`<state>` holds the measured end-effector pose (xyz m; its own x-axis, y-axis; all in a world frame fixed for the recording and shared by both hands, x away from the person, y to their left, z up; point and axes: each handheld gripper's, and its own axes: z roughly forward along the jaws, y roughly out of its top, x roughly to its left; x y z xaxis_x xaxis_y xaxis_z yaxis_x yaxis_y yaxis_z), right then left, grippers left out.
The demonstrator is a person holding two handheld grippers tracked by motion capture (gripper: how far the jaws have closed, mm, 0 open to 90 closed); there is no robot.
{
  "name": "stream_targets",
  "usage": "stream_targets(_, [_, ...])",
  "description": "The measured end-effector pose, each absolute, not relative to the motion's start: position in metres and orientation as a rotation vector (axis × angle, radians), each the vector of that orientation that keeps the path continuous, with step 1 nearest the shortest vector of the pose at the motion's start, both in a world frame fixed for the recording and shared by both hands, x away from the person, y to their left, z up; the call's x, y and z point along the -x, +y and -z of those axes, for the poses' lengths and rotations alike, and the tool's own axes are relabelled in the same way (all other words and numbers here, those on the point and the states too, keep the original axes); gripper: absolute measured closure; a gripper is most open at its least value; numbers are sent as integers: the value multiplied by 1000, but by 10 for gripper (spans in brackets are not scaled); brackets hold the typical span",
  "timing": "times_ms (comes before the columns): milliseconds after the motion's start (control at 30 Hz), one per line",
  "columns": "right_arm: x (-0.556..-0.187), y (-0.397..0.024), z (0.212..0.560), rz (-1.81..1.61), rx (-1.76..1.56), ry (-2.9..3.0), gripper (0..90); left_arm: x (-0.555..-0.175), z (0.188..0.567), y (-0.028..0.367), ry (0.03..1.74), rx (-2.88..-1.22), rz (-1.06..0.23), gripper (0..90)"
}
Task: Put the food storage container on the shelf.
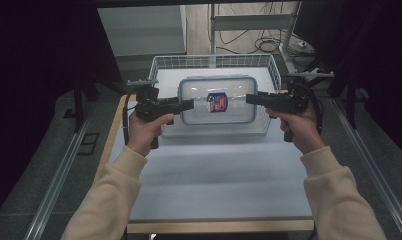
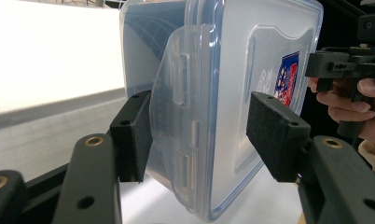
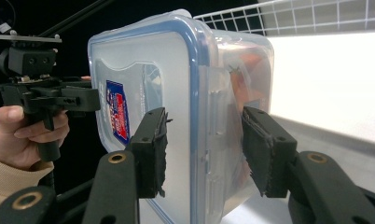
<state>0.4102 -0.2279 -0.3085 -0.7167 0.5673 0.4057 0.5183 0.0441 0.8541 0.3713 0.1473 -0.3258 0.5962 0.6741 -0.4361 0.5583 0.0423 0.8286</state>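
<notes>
Clear plastic container [image 1: 217, 100] with blue-edged lid and a red-and-blue label, held up between both grippers above a white wire basket [image 1: 161, 65], at twelve o'clock on the white surface [image 1: 219, 175]. Lid facing up in the high view, side latch flaps folded down at both short ends.

Basket directly beneath and around the container, its wire walls rising at nine, twelve and three o'clock; nothing between container and camera. Beyond the basket, at twelve to one o'clock, a metal rack leg and loose cables on the floor. Dark curtains at nine and three o'clock. Metal rails along both long sides of the surface.

Left gripper [image 1: 189, 104] at nine o'clock of the container, clamped on its short end: in the left gripper view [image 2: 197, 135], one pad on the lid face, the other on the underside, latch flap between. Right gripper [image 1: 250, 99] at three o'clock, closed likewise on the opposite end; in the right gripper view [image 3: 204, 149], pads pressed on lid and base. Cream sleeves entering from six o'clock.
</notes>
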Motion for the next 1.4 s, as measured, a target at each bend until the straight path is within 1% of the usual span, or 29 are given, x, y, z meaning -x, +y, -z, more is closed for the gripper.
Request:
stream_targets(367, [-446,-223,293,-1803,-1179,2222,520,-409,316,152,1054,-1600,-100,424])
stream_targets(733, [-476,-221,288,-1791,-1247,2231,519,-442,307,154,1061,-1659,-84,416])
stream_targets(1033, [-494,-221,293,-1780,-1328,2230,516,-461,313,154,1100,-1668,-41,414])
stream_targets(1400, [-506,-219,299,-1795,-1400,2203,509,-474,313,156,1143,-1627,0,413])
